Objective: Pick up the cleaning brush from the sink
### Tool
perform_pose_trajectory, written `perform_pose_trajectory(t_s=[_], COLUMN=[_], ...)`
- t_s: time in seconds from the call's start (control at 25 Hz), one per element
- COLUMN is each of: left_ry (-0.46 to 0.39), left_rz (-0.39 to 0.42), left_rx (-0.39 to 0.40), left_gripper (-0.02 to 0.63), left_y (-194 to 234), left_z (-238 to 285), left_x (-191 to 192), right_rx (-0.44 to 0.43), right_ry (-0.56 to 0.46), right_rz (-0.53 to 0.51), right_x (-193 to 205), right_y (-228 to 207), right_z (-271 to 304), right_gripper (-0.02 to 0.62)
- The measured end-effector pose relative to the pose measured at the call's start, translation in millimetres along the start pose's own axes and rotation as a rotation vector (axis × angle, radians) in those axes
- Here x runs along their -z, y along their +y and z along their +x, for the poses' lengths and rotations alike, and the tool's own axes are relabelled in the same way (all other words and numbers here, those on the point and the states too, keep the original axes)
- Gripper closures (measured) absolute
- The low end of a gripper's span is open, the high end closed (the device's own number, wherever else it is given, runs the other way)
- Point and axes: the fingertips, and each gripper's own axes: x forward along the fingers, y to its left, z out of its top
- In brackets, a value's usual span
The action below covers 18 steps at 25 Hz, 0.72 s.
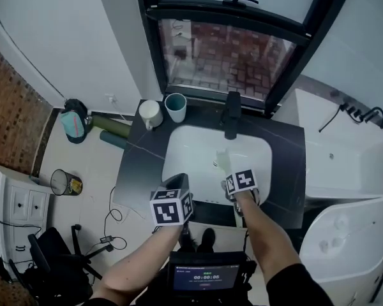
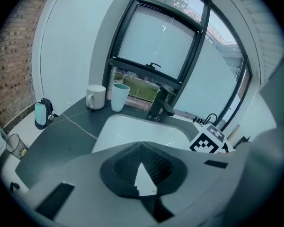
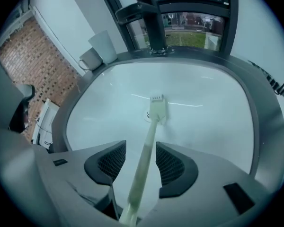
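Observation:
A pale green cleaning brush (image 3: 157, 105) lies in the white sink (image 3: 217, 126), its bristle head over the drain and its long handle running back toward me. My right gripper (image 3: 141, 162) is open and points steeply down into the basin. The handle passes between its two pads, with a gap on each side. In the head view the brush (image 1: 223, 161) shows just beyond the right gripper (image 1: 230, 182). My left gripper (image 1: 179, 180) hovers over the sink's near left rim (image 1: 172, 164). The left gripper (image 2: 143, 167) is shut with nothing in it.
A black faucet (image 1: 232, 113) stands at the back of the sink under the window. A white mug (image 1: 151, 114) and a teal cup (image 1: 175, 107) sit on the dark counter at back left. A white bathtub (image 1: 345, 152) lies to the right and a small bin (image 1: 65, 182) is on the floor at left.

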Motion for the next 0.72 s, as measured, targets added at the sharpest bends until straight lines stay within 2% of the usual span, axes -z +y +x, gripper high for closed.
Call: perform_pose_trajectory(t_s=[0.12,0.2,0.24,0.4,0.72], left_ry=[0.006,0.011,0.013,0.022,0.034], left_rz=[-0.015,-0.015,-0.017,-0.032,-0.033], left_rx=[-0.006,-0.005,-0.004,0.002,0.022], left_gripper=[0.62,0.62,0.62,0.62,0.62], left_y=[13,19,21,26,28], left_z=[9,11,12,19,20], left_x=[-1,-1,0,2,8], right_rx=[0.011,0.024,0.024,0.013,0.058], right_ry=[0.049,0.063,0.064,0.075,0.084], right_rz=[0.0,0.007,0.015,0.036,0.044], right_x=[4,6,5,1,-1], right_y=[-3,-3,-4,-4,-4], right_z=[18,24,26,32,37], right_gripper=[0.405,0.488,0.509,0.509,0.518])
